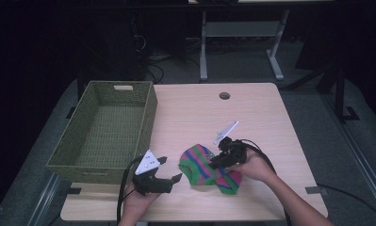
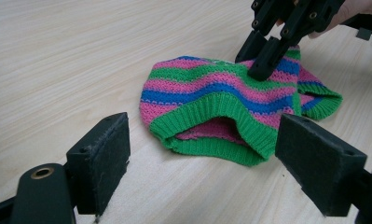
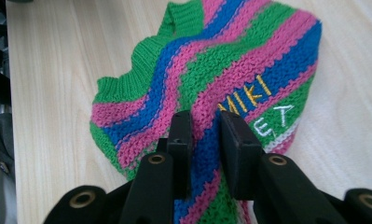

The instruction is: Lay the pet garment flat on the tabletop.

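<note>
So, largest to smallest:

1. Desk [image 1: 251,113]: light wood, carries everything.
2. Wicker basket [image 1: 89,160]: on the desk's left side, nothing in it; probably where the hat goes.
3. Striped knit hat [image 1: 202,165]: flat on the desk near the front edge, right of the basket, cuff opening toward the left gripper.
4. Left gripper [image 1: 169,169]: fingers wide apart, holding nothing, just short of the cuff.
5. Right gripper [image 3: 205,126]: down on the hat's crown, fingers narrowly apart with a ridge of knit between; pinch looks loose. Step: securing the hat. Next: firm clamp, then lift toward the basket.
</note>
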`<state>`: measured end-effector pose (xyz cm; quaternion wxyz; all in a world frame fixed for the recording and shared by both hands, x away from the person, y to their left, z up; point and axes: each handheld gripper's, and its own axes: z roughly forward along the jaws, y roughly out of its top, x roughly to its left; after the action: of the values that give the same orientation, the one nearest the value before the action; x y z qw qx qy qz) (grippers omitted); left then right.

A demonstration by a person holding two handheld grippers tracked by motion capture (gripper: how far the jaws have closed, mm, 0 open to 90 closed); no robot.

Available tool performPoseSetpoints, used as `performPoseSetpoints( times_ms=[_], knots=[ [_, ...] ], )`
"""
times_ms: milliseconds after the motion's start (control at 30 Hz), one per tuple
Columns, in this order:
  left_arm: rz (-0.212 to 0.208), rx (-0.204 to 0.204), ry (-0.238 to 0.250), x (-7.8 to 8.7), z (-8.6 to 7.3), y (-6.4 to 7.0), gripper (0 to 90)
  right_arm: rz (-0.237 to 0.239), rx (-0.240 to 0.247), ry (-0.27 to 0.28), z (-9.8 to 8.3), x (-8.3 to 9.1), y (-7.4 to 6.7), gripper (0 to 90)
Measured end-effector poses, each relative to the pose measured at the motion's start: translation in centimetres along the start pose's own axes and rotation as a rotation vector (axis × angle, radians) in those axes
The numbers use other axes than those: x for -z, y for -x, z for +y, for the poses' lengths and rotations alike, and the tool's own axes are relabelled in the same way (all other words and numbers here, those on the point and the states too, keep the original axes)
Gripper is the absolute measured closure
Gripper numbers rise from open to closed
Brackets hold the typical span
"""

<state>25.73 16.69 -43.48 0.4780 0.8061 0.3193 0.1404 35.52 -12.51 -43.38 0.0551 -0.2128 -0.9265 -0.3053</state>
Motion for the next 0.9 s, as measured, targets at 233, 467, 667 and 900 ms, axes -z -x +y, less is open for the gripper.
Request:
performPoseSetpoints(
  times_ms=[233,467,667,900],
  knots=[
    [-0.002,0.001,0.001,0.0,0.0,0.1,17.5,0.018,-0.014,-0.009,-0.4,-0.5,0.1,65.1],
    [-0.001,0.0,0.0,0.0,0.0,0.0,17.5,0.028,0.003,0.032,-0.3,0.3,-0.3,55.5],
    [-0.001,0.0,0.0,0.0,0.0,0.0,17.5,0.023,0.014,0.05,0.0,1.0,-0.8,50.6],
    [-0.001,-0.001,-0.001,0.0,0.0,0.1,17.5,0.03,0.065,0.072,0.8,2.0,-2.2,48.6]
  ],
)
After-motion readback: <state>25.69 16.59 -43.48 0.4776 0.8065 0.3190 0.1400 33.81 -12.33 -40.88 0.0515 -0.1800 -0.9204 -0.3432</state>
